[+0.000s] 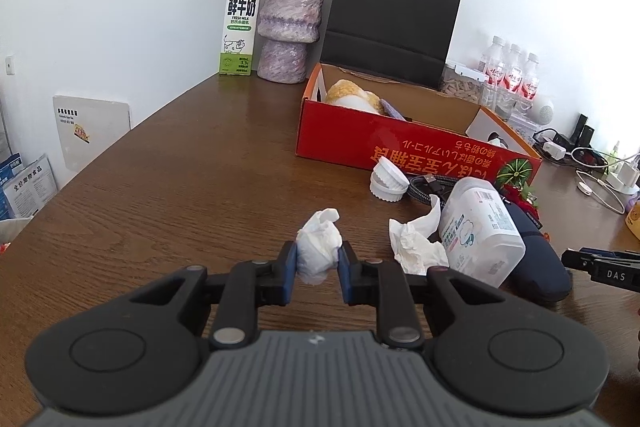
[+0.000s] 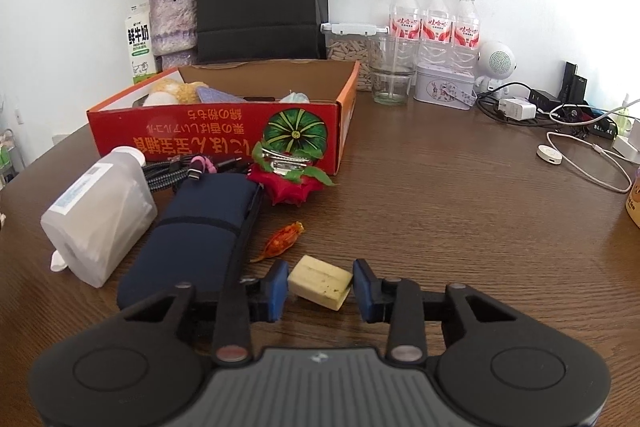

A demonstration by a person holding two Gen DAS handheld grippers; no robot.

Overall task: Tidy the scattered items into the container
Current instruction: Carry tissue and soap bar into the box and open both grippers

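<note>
The left hand-held gripper (image 1: 318,259) is clamped on a crumpled tissue (image 1: 319,247). The right hand-held gripper (image 2: 320,285) brackets a pale block (image 2: 320,281), narrow gaps visible. The red box (image 2: 216,131) lies ahead. Risk: off-centre closure could spin the block away. Only the right view shows this block.

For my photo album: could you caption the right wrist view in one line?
Right tongs bracket a pale block on the table, near the red box.
</note>
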